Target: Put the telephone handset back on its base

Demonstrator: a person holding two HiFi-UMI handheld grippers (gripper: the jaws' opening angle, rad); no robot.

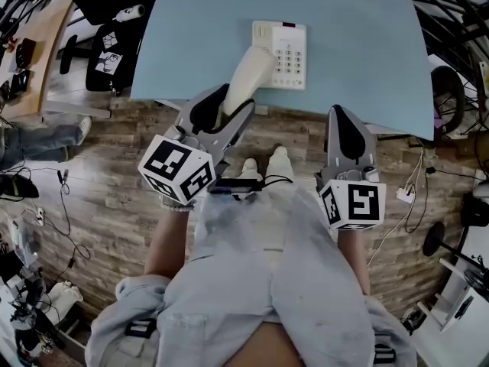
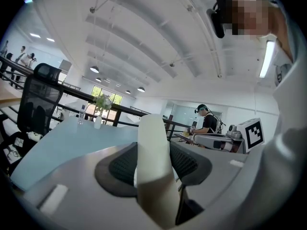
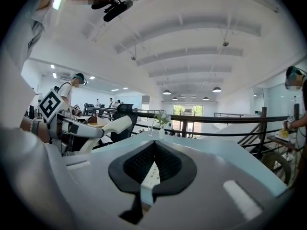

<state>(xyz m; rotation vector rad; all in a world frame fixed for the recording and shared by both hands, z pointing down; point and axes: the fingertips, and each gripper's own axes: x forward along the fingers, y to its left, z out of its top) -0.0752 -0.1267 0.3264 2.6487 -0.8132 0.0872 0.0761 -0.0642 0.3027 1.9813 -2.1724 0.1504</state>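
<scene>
- Head view: the left gripper [image 1: 229,107] clamps the handset [image 1: 250,75] by its lower end.
- The handset juts beyond the jaws, its far end at the left side of the base [image 1: 286,52] on the blue table [image 1: 367,60].
- The right gripper [image 1: 348,128], jaws together and empty, hangs apart at the table's edge.

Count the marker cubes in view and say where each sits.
2. One marker cube rides the left gripper, shut on the handset; the other rides the right gripper, at the near edge of the table. None seems hidden.
</scene>
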